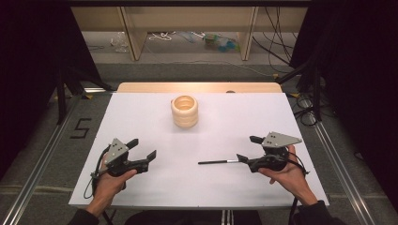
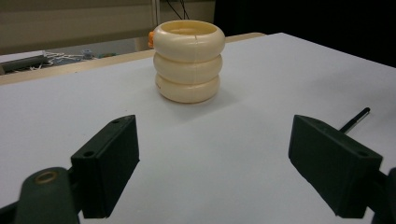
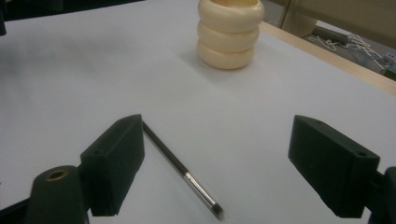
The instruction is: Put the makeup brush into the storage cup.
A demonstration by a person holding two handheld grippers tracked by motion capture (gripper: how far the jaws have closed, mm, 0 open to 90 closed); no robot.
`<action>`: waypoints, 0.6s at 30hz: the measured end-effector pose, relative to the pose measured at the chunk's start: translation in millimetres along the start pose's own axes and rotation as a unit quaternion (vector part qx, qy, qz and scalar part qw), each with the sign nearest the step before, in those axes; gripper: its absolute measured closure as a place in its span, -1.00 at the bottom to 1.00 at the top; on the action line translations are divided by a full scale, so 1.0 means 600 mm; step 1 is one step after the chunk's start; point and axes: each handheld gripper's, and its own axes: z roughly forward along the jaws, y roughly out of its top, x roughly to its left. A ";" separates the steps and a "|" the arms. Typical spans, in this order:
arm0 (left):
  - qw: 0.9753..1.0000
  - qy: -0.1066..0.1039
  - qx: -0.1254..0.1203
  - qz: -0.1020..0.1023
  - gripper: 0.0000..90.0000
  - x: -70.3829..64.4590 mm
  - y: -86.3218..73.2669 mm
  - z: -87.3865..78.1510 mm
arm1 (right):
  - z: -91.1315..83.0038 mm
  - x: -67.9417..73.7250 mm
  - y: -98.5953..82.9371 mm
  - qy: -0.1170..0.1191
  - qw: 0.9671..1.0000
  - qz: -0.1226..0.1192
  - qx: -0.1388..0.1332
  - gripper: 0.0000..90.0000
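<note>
Right gripper view: brush lies between the open right hand-held gripper jaws.

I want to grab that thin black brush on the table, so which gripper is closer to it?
Right. The right gripper has the brush lying between its open jaws; the left gripper sits open across the table.

High view: above near edge, facing forward-down over whole bench. Gripper views: low, close to surface, angled inward from either side; both share ringed holder.
</note>
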 end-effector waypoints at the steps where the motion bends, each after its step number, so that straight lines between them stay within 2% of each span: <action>1: 1.000 -0.001 -0.001 -0.004 -0.64 0.000 0.000 0.000 | 0.002 0.001 0.004 0.004 1.000 -0.004 0.010 -0.54; 7: 1.000 -0.001 -0.001 -0.001 -0.64 -0.001 0.000 0.000 | 0.024 0.002 0.025 0.018 0.998 -0.035 0.057 -0.50; 10: 1.000 -0.002 -0.001 0.002 -0.64 -0.001 0.000 0.000 | 0.035 0.002 0.032 0.026 0.996 -0.040 0.081 -0.49; 13: 1.000 -0.001 0.000 0.001 -0.64 -0.001 0.000 0.000 | 0.047 0.000 0.041 0.036 0.992 -0.059 0.109 -0.49; 14: 1.000 -0.001 0.000 0.001 -0.64 -0.001 0.000 0.000 | 0.047 0.000 0.041 0.036 0.992 -0.059 0.109 -0.49; 15: 1.000 -0.002 0.000 0.001 -0.64 -0.001 0.000 0.000 | 0.054 0.000 0.048 0.041 0.989 -0.066 0.122 -0.46; 18: 1.000 -0.001 0.000 0.000 -0.64 -0.001 0.000 0.000 | 0.062 0.001 0.055 0.043 0.988 -0.073 0.132 -0.44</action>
